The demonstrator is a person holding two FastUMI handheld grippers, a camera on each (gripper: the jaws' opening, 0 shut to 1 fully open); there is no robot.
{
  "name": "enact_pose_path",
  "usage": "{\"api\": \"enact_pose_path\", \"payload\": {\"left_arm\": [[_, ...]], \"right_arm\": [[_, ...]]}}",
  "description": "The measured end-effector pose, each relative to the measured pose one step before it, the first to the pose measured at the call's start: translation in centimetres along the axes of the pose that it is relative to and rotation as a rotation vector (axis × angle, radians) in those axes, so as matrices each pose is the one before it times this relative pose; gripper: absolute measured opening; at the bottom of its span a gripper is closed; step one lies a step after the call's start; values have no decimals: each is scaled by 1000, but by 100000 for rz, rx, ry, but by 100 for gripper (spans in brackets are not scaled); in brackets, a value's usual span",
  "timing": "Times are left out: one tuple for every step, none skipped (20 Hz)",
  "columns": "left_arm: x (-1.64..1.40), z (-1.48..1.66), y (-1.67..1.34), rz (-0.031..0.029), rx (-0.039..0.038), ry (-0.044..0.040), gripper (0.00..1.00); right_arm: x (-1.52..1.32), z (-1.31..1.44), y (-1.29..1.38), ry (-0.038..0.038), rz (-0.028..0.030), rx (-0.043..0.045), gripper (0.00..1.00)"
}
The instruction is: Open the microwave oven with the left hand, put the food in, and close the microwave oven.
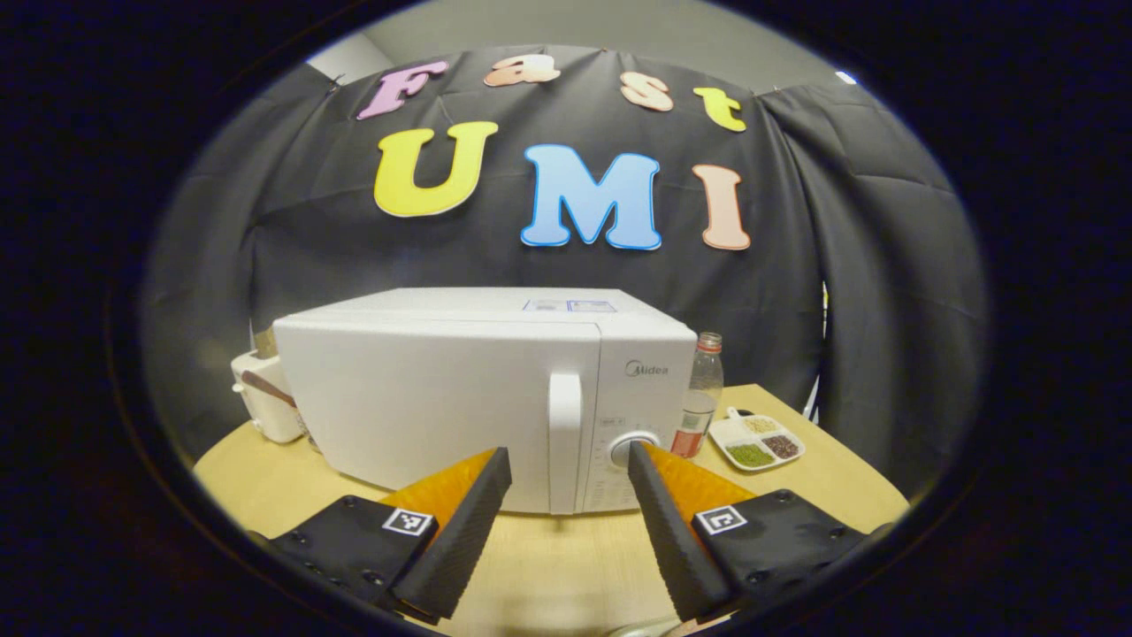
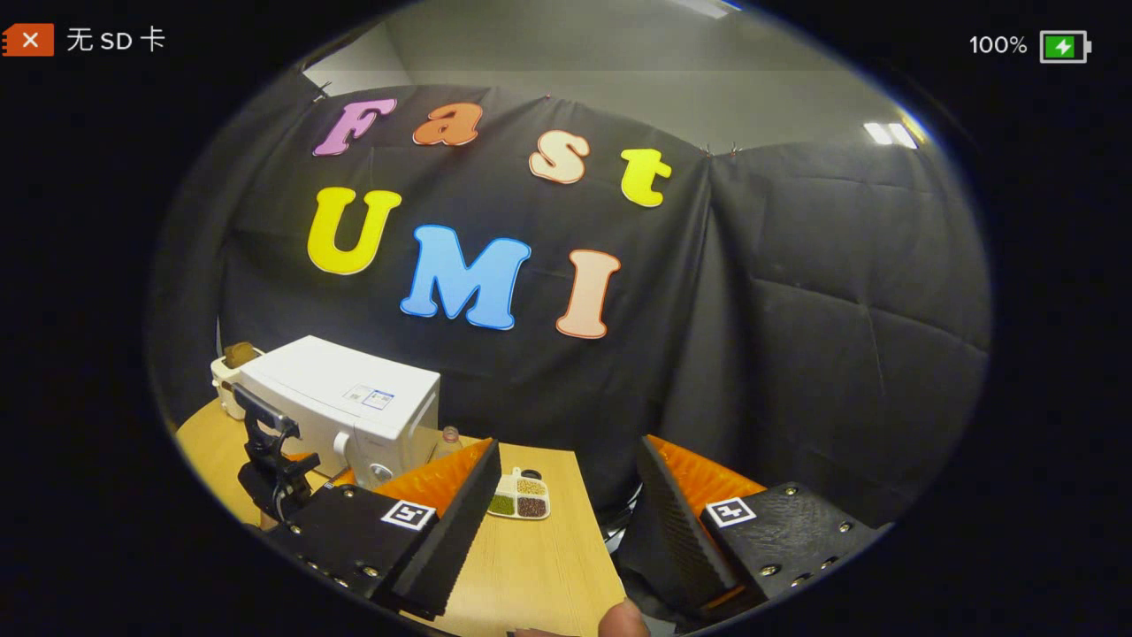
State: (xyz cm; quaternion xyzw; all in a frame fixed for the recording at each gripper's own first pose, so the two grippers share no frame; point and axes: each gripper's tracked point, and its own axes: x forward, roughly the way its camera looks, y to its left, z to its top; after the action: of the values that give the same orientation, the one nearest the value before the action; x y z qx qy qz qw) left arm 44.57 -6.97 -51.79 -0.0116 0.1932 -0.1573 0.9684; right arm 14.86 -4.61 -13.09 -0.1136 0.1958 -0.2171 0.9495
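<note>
A microwave oven (image 1: 482, 398) stands mid-desk (image 1: 548, 566), its door shut and facing the near edge. A toaster (image 1: 265, 398) sits behind its left end. A bottle (image 1: 703, 394) stands just right of it, with a divided food tray (image 1: 758, 441) beyond, near the desk's right edge.

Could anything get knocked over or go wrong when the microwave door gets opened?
Maybe. The clear plastic bottle stands right beside the white microwave oven, so a bump there could tip it. The white divided dish of grains lies near the edge of the round wooden table and might slide off. The open left gripper must catch the narrow white door handle; its fingers could slip onto the round dial instead.
</note>
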Motion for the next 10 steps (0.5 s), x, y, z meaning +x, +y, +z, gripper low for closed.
{"api": "enact_pose_path", "payload": {"left_arm": [[1042,-708,-49,-466,-94,310,89],[993,-671,173,309,503,1528,89],[964,-653,250,507,303,861,85],[600,-165,271,238,197,-83,82],[497,-125,8,-760,-164,-455,69],[339,77,-18,-428,-46,-410,56],[-48,-140,-419,-1554,398,157,51],[414,28,99,131,980,-73,45],[389,-12,46,593,851,39,40],[67,252,80,130,-507,-528,36]], "right_arm": [[163,-210,9,1246,-414,-552,95],[183,-160,-46,769,-526,-443,95],[166,55,-52,553,-311,-307,95],[175,2,68,32,-115,-284,95],[131,69,5,-79,-262,-186,95],[68,-188,15,257,6,9,95],[103,-106,208,509,434,239,95],[-99,-232,194,502,654,323,95],[49,-69,132,336,258,349,95],[-64,-163,104,438,587,477,95]]}}
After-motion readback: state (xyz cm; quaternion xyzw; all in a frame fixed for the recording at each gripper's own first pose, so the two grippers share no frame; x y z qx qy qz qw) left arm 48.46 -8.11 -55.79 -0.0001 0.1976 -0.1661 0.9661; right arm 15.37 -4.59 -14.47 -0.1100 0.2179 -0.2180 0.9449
